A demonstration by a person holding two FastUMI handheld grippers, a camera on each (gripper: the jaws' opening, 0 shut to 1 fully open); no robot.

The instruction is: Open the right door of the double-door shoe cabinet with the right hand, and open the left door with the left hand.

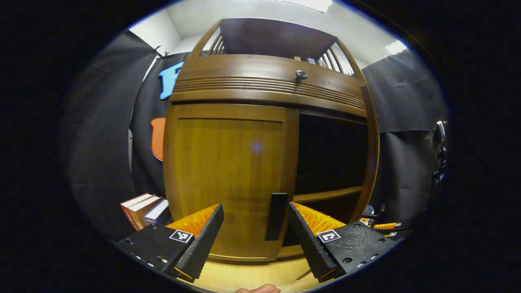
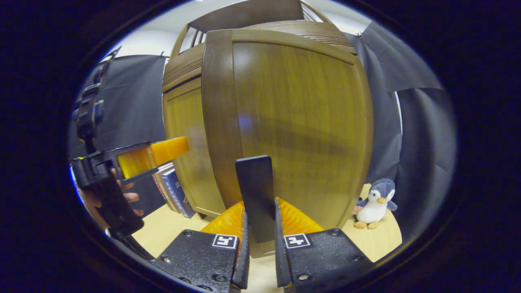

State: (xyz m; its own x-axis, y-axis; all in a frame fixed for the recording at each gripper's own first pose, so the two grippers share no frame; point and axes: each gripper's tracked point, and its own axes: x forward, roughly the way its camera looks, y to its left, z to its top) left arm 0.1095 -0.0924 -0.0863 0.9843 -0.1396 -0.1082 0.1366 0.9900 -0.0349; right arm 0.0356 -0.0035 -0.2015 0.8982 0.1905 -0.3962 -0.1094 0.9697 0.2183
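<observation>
**Inspector:** Status of the right tool (image 2: 259,240)?

**Assistant:** Clamped on the right door's handle (image 2: 255,195), a finger pressing each side. The right door (image 2: 301,122) stands swung out directly ahead of it, and the cabinet (image 1: 268,81) shows a dark open bay on that side.

**Inspector:** And the left tool (image 1: 256,232)?

**Assistant:** Spread wide, holding nothing. The left door (image 1: 228,171) is shut, straight ahead; its handle (image 1: 276,215) sits between the fingers but nearer the right-hand one, not touched.

**Inspector:** Risks?

**Assistant:** In my judgement, closing off-centre could let one finger strike the handle first and slip off. Pulling straight back instead of along the hinge arc may drag the cabinet across the bench (image 1: 252,276). The books (image 1: 142,207) stand just left of the left tool, beside the cabinet; a wide-swinging left door could knock them. The toy penguin (image 2: 376,201), right of the right tool, lies near the right door's sweep.
</observation>
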